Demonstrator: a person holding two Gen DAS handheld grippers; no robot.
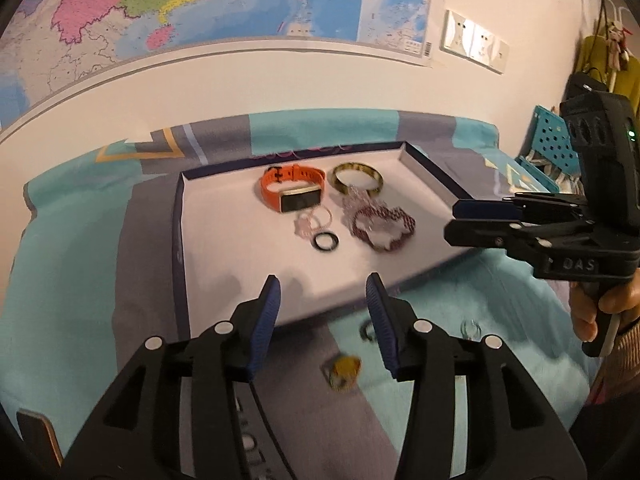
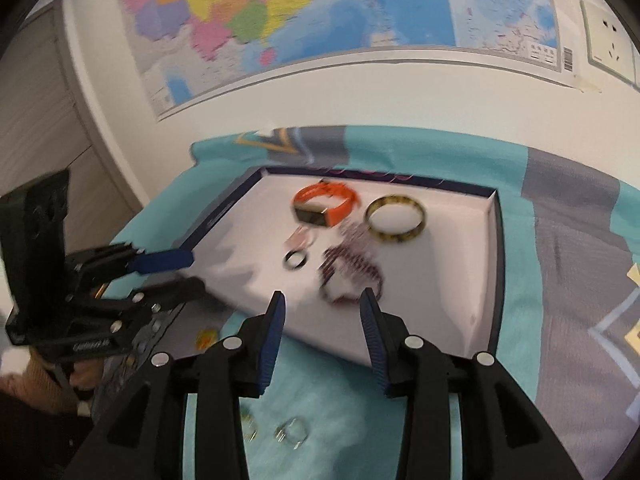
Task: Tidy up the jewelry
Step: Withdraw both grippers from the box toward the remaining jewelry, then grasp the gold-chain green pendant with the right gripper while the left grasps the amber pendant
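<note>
Starting at the left, your left gripper [image 1: 323,312] hangs over the near edge of the white tray [image 1: 224,248], its blue pads partly apart with nothing between them. Below it, on the teal and grey cloth [image 1: 72,280] and not yet in the tray, lies a yellow-topped ring [image 1: 343,369]. A small dark ring [image 1: 366,330] sits half hidden behind the right-hand pad, and a pale wire-like ring [image 1: 470,330] lies further right, near your right hand [image 1: 604,304].

Inside the tray, working across: the orange watch [image 1: 292,190] sits at the back, with the pale pink bead bracelet [image 1: 314,220] and the black ring [image 1: 326,242] in front of it. To their right are the amber bangle [image 1: 356,178], a pale beaded piece [image 1: 358,200] just in front of it, and the dark red beaded bracelet [image 1: 382,228].

Your right gripper [image 2: 322,312] also stands partly open and empty, over the tray's near edge.

So most of the job looks done: six pieces are gathered in the tray, though loosely clustered and partly overlapping. About three small rings on the cloth remain to be brought in, by my reading, and both grippers are free for that.
</note>
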